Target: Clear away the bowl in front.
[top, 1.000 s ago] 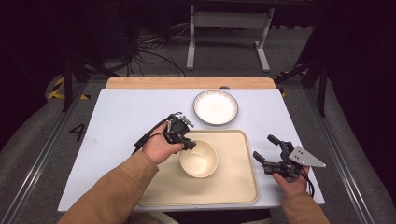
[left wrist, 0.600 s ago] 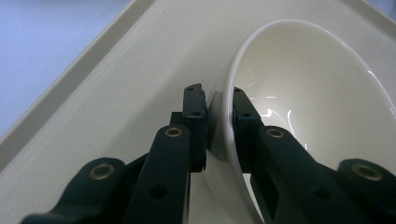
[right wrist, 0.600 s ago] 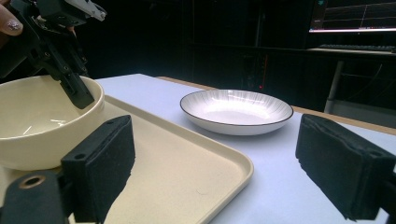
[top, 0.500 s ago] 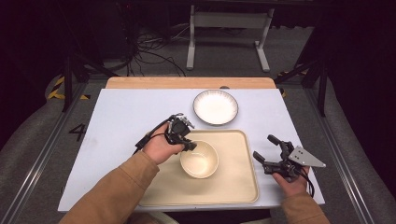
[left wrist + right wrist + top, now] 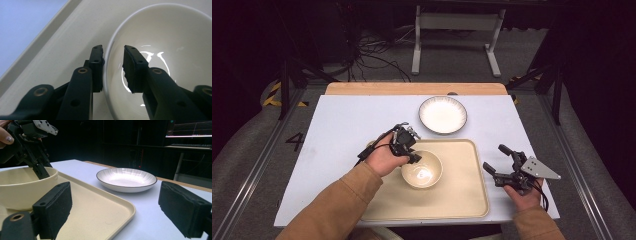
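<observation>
A cream bowl (image 5: 424, 172) stands on the beige tray (image 5: 462, 195), toward its left side. My left gripper (image 5: 416, 159) reaches down over the bowl's left rim. In the left gripper view its jaws straddle the rim of the bowl (image 5: 175, 37). The outer pad sits against the outside wall, and the inner pad (image 5: 131, 67) stands off the inside wall. These jaws have just been opening, with the rim still between them. My right gripper (image 5: 493, 156) hovers open and empty at the tray's right edge.
A white plate with a dark rim (image 5: 443, 114) lies on the white tabletop just beyond the tray. The right gripper view has this plate (image 5: 126, 180) to the right of the tray's corner (image 5: 125, 210). A wooden strip (image 5: 412, 88) borders the far edge.
</observation>
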A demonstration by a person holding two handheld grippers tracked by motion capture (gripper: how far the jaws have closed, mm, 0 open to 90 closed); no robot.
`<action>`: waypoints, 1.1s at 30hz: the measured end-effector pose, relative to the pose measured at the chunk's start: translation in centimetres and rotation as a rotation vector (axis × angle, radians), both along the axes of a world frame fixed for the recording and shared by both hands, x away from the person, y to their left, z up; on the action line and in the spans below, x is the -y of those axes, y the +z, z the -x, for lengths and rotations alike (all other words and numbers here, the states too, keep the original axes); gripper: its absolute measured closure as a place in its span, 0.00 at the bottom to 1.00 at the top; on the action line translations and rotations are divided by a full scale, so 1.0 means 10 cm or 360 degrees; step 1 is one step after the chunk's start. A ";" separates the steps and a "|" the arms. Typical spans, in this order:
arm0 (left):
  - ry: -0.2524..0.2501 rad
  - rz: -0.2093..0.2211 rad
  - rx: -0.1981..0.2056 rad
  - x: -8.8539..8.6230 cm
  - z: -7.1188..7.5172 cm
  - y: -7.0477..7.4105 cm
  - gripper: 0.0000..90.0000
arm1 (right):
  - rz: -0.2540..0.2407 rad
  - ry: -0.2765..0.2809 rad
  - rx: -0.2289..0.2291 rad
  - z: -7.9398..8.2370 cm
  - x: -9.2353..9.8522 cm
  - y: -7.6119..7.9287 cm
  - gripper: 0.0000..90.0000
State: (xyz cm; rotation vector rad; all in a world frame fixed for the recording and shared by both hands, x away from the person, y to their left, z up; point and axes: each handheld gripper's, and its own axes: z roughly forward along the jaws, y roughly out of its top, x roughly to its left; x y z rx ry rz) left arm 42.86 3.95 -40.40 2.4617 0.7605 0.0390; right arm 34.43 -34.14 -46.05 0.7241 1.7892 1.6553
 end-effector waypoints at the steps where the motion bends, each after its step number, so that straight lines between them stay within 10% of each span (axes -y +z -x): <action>1: -0.0010 0.0005 0.0031 0.00 0.00 0.00 0.65 | 0.0000 0.0001 0.0000 0.00 0.00 0.00 0.14; 10: -0.0015 0.0092 0.0206 -0.02 0.07 0.07 0.28 | 0.0002 0.0000 -0.0001 0.00 0.00 0.00 0.13; 33: 0.0113 0.0314 0.0422 -0.68 0.47 0.33 0.24 | -0.0008 0.0011 -0.0015 -0.01 0.00 0.00 0.13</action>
